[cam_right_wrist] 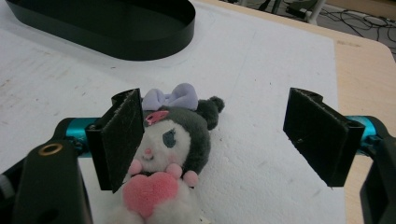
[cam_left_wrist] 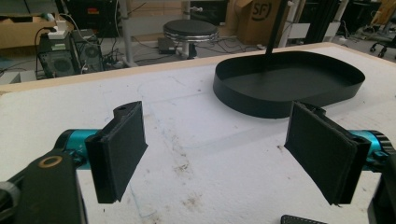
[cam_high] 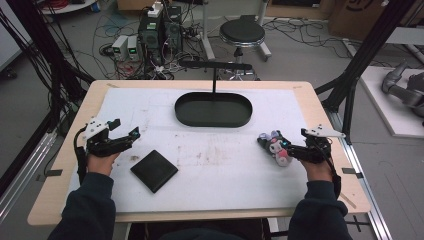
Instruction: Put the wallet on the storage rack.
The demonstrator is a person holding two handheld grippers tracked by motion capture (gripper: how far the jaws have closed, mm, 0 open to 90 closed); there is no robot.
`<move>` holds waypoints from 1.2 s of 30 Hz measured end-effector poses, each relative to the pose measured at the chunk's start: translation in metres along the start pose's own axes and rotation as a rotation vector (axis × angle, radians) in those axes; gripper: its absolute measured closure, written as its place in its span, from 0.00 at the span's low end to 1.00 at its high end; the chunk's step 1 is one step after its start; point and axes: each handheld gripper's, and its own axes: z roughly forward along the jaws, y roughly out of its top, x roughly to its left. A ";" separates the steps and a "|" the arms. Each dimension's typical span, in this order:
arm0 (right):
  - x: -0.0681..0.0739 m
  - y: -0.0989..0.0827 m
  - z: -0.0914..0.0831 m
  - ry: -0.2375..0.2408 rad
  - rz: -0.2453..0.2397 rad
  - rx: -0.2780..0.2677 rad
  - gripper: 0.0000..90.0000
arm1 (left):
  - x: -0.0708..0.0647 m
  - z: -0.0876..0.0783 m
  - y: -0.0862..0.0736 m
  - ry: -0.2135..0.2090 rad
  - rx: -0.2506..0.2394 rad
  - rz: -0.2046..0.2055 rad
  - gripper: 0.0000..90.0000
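- At the bench's (cam_high: 320, 115) left side, the left gripper (cam_high: 127, 135) hovers with its fingers (cam_left_wrist: 119, 151) apart and nothing between them.
- Just to its right a black square pad (cam_high: 154, 170) lies flat on the white sheet, free on all sides.
- At centre rear stands a black oval tray (cam_high: 213, 109), empty, with a post rising from its far rim.
- At the right, a plush toy (cam_high: 276, 146) lies face-up on the sheet; the right gripper (cam_high: 285, 146) has its fingers (cam_right_wrist: 122, 137) spread, one touching the toy's left side, the other well apart from it.
- Risk, as a judgement: closing off-centre would likely push the soft toy sideways or pinch only an ear.
- Open sheet lies between toy and tray; the bench's right edge is near the right hand.
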 end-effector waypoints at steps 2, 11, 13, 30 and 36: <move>-0.001 0.000 0.000 0.000 0.001 -0.003 0.23 | 0.001 0.000 0.000 0.005 0.000 -0.002 0.22; 0.000 -0.001 0.003 0.010 -0.011 0.005 0.23 | 0.001 0.003 -0.002 0.004 0.017 -0.005 0.23; -0.001 -0.002 0.001 0.007 -0.011 0.004 0.23 | 0.000 0.004 -0.001 0.001 0.015 0.003 0.24; 0.006 0.001 0.003 0.005 -0.008 0.015 0.23 | 0.004 0.005 -0.003 -0.011 0.024 -0.010 0.24; 0.009 0.001 0.003 0.022 -0.030 0.013 0.23 | 0.000 0.003 -0.002 -0.037 0.037 -0.001 0.29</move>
